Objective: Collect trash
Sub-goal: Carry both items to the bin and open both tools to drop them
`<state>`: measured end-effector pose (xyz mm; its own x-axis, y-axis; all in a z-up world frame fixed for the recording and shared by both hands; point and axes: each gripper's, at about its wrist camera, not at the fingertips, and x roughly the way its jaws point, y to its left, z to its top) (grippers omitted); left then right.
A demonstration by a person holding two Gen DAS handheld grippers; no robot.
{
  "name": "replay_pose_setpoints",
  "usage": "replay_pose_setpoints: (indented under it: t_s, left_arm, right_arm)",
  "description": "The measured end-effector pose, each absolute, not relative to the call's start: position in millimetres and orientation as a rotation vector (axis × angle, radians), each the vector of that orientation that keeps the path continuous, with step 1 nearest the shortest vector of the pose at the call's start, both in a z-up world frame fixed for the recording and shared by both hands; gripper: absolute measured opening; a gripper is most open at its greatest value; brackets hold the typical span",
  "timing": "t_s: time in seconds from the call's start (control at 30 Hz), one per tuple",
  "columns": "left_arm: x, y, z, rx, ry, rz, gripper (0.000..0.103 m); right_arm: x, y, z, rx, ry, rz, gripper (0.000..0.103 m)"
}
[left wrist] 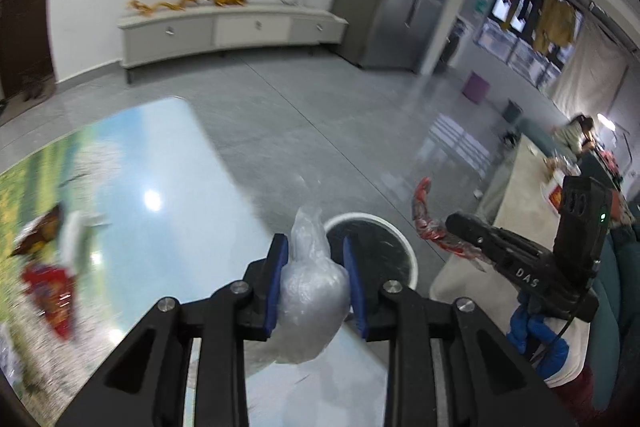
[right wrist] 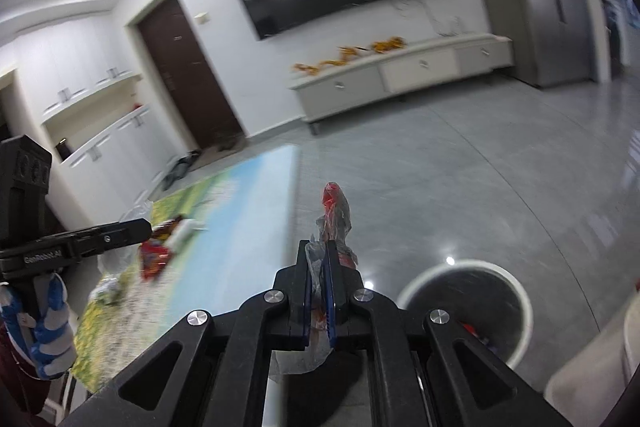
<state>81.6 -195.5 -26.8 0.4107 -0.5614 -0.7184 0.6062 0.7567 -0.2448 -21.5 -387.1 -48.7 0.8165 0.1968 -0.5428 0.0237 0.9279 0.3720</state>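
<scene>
Beside the table (left wrist: 168, 163) with the printed meadow-and-sky top, the white-rimmed bin (left wrist: 374, 251) is standing on the grey floor, and both grippers are hanging near it. The left gripper (left wrist: 316, 279) is clamping a crumpled clear plastic bag (left wrist: 310, 291) between its blue pads (left wrist: 276, 283); the bag is bulging out above and below the jaws, over the table's edge and just short of the bin's rim. The right gripper (right wrist: 319, 291) is pinching a twisted red-and-clear wrapper (right wrist: 334, 217) with its jaws nearly together, the wrapper sticking up past the fingertips and a clear tail hanging beneath. In the left wrist view that wrapper (left wrist: 426, 219) is showing just to the right of the bin, above the floor. In the right wrist view the bin (right wrist: 466, 311) is sitting lower right of the gripper, with some scraps inside it, too blurred to name. A blue-and-white gloved hand (right wrist: 48, 319) is holding the left gripper's handle. Farther from the bin, on the table, more litter is lying: a red wrapper (left wrist: 52, 291), a brown packet (left wrist: 40, 235) and something white (left wrist: 76, 231), all blurred.
</scene>
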Motion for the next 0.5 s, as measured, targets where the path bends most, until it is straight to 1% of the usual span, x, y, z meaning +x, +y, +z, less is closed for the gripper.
replay_pose_setpoints:
  t_s: [0.17,0.5]
  left_arm:
    - [100,-262,-51,0.089,0.95,-0.802,0.028]
    - [130,-349,-93,0.138,1.033,-0.83,0.028]
  right_arm:
    - [-24,-429,-82,0.438,0.663,0.005,0.006]
    - [-11,-470,-133,0.48,0.76,-0.073,0.006]
